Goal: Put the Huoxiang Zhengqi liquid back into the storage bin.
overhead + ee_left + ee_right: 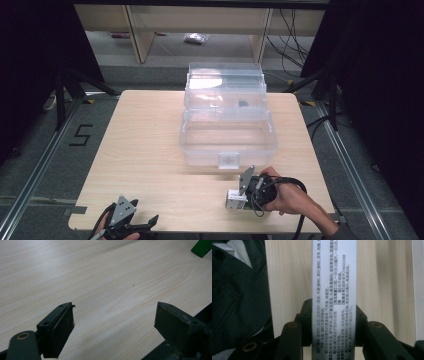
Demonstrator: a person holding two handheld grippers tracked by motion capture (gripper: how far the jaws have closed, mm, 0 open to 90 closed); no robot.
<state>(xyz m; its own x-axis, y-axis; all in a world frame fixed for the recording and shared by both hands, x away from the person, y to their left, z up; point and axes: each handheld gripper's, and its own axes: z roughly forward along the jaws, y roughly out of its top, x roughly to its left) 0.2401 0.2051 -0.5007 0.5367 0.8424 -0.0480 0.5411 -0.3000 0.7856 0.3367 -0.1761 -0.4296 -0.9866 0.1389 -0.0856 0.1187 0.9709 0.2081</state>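
A narrow white carton printed with small black text (334,277) lies on the wooden table near its front right (234,199). My right gripper (334,308) is shut on it, one black jaw pressed to each long side. In the high view a hand holds this gripper (241,198) just in front of the clear box. My left gripper (113,315) stands open over bare wood with nothing between its jaws. It sits at the table's front left corner (146,223).
A clear plastic storage box (230,150) stands at the middle back of the table (145,150), lid tilted up behind it (225,82) and a small dark item inside (243,104). A green thing (203,247) lies far off. Dark clothing (237,295) is beside the carton.
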